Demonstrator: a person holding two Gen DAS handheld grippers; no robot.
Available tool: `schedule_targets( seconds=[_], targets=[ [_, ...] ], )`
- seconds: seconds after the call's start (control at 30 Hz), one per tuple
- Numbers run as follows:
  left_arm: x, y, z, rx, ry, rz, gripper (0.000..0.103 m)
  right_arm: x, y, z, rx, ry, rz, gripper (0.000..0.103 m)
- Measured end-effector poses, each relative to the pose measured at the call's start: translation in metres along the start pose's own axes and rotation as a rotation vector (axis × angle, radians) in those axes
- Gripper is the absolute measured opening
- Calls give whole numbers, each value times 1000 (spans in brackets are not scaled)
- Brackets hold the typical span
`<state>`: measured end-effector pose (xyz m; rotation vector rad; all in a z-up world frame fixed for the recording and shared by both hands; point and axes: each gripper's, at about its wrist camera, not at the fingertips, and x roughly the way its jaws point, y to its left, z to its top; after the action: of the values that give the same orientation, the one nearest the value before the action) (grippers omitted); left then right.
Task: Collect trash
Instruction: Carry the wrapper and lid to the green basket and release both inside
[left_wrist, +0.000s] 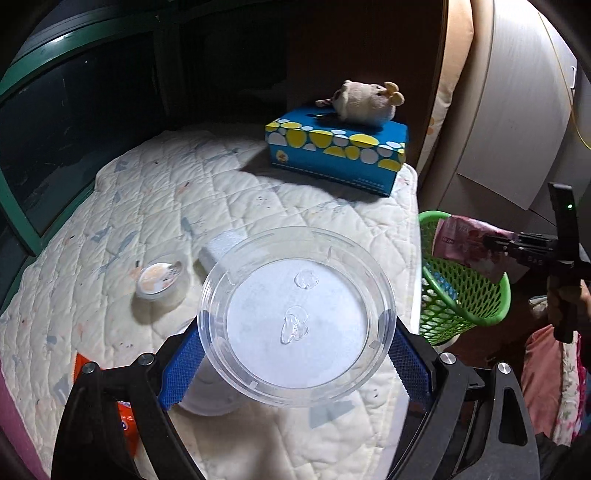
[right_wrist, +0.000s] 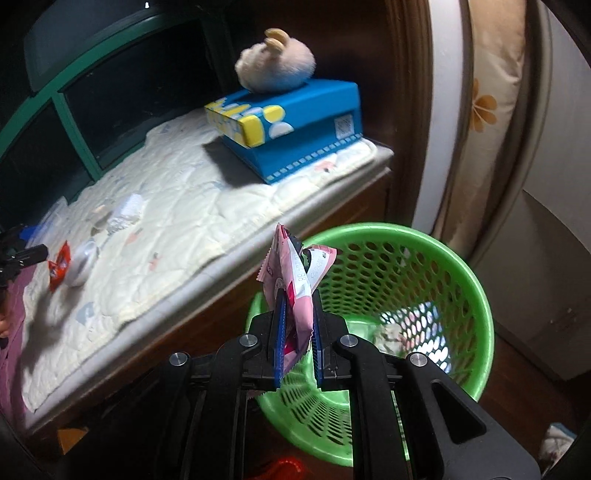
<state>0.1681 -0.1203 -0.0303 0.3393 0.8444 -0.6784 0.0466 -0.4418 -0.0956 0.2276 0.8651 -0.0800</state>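
Two loads in hand | right gripper pinches pink wrapper above green basket: centre over the mouth before releasing | left gripper spread wide, clamping clear lid above quilt

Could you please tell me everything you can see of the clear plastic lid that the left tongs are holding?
The clear plastic lid is round and transparent, with a raised rim marked by short slots and a flat centre bearing two blobs of clear liquid. It is held above the quilted pad, tilted toward the camera, gripped at opposite edges between the blue pads of the left tongs, which stand wide. Nothing else touches it. The green basket stands off to its right.
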Motion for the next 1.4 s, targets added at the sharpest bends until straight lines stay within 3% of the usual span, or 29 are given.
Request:
schedule_targets(
  seconds=[0.17, 0.33, 0.4, 0.47, 0.53, 0.8, 1.1, 1.4],
  targets=[
    [16, -32, 13, 21, 7, -53, 87, 29, -32, -16, 47, 75, -40, 13],
    [32, -57, 25, 38, 12, -92, 87, 45, -49, -23, 119, 113, -27, 15],
    [38, -68, 29, 43, 16, -112, 87, 47, -54, -24, 140, 122, -9, 20],
    [44, -80, 32, 57, 16, -121, 87, 46, -58, -25, 157, 112, -12, 38],
    [51, -92, 37, 63, 20, -140, 87, 41, -62, -25, 172, 93, -17, 49],
    [79, -145, 49, 103, 37, -207, 87, 1, -78, -22, 207, 14, -23, 50],
    [125, -207, 54, 151, 101, -222, 88, -54, -101, -34, 280, -87, -33, 62],
    [176, -259, 49, 198, 203, -222, 88, -66, -118, -53, 339, -100, -53, 62]
  ],
)
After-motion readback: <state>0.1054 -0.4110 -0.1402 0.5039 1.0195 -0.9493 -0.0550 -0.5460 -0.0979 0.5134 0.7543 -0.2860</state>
